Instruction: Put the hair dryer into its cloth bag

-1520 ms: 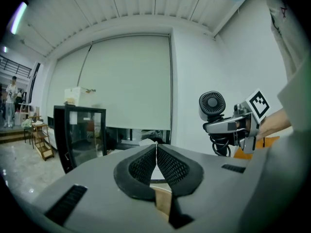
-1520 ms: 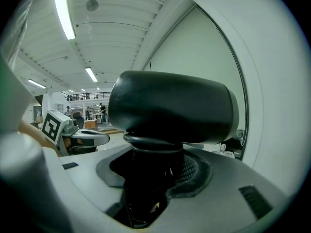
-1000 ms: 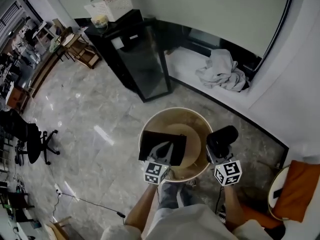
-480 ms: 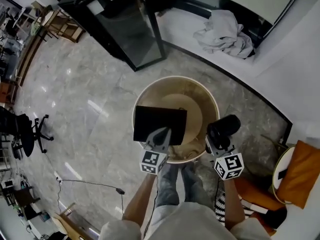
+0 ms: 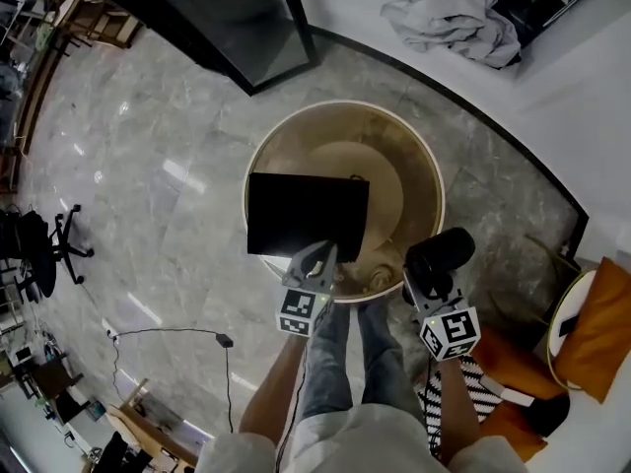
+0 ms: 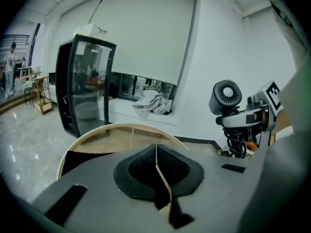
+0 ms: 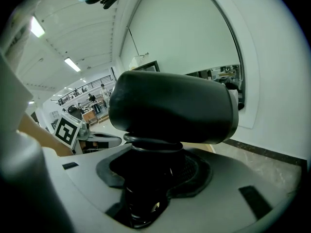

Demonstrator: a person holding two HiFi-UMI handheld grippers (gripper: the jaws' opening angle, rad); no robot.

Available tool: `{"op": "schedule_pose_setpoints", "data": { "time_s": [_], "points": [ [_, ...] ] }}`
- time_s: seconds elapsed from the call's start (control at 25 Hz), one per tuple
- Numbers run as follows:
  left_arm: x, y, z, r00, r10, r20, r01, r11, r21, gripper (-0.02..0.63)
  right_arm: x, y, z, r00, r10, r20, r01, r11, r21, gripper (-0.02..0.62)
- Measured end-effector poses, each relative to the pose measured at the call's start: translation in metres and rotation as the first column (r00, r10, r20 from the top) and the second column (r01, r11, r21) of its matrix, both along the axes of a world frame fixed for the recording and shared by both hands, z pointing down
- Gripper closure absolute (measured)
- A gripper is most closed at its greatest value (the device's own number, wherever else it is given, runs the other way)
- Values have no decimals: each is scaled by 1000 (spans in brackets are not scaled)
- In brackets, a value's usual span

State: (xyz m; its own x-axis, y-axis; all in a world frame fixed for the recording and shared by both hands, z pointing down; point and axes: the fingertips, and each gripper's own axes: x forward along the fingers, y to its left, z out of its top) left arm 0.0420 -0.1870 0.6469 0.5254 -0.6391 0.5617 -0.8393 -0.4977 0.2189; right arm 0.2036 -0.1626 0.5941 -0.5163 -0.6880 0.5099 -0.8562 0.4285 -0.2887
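Count: one hair dryer point(image 5: 441, 252), one black cloth bag point(image 5: 308, 215), one round wooden desk point(image 5: 414, 166), two grippers.
Left gripper point(image 5: 317, 254): jaws pressed together on the near edge of the cloth bag. The bag spreads flat over the desk's left side and overlaps its rim.
Right gripper point(image 5: 426, 286): jaws part-spread, clamped round the hair dryer's handle.
Hair dryer place: above the desk's near right rim, to the right of the cloth bag, apart from it and outside it.
Since a second ago: both grippers sit closer to the desk, the cloth bag covers more of it, and both holds are unchanged.
Hair dryer axis: barrel about level, crosswise above the jaws, with the handle down between them. Its round grilled end shows in the left gripper view.
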Motion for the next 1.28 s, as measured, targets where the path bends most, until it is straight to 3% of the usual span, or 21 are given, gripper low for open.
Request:
{"op": "schedule_pose_setpoints", "data": {
  "time_s": [0.36, 0.52, 0.56, 0.6, 0.64, 0.8, 1.0, 1.2, 1.28],
  "points": [
    [18, 16, 80, 999, 10, 35, -7, 997, -72, 574, 1, 13, 60, 1000, -20, 4, 20, 999, -40, 390],
    [33, 19, 112, 995, 54, 87, -45, 993, -106, 572, 1, 17, 77, 999, -32, -1, 32, 998, -49, 390],
    [38, 21, 121, 991, 77, 109, -64, 991, -119, 553, 2, 18, 80, 999, -34, -4, 34, 998, -51, 390],
    [44, 23, 131, 986, 102, 133, -84, 987, -139, 440, 3, 18, 83, 999, -36, -7, 36, 998, -53, 390],
    [49, 26, 141, 979, 127, 159, -101, 981, -163, 377, 5, 18, 85, 999, -36, -9, 36, 998, -56, 390],
    [56, 30, 172, 941, 192, 279, -134, 968, -213, 310, 8, 18, 92, 999, -31, -9, 30, 997, -71, 390],
    [57, 32, 195, 890, 250, 381, -163, 956, -246, 311, 11, 17, 99, 999, -35, -12, 34, 997, -75, 390],
    [54, 25, 199, 911, 209, 355, -119, 959, -258, 318, 11, 16, 104, 999, -38, -10, 37, 996, -82, 390],
    [51, 22, 195, 924, 179, 337, -97, 964, -247, 396, 11, 16, 106, 999, -40, -12, 39, 996, -84, 390]
  ]
}}
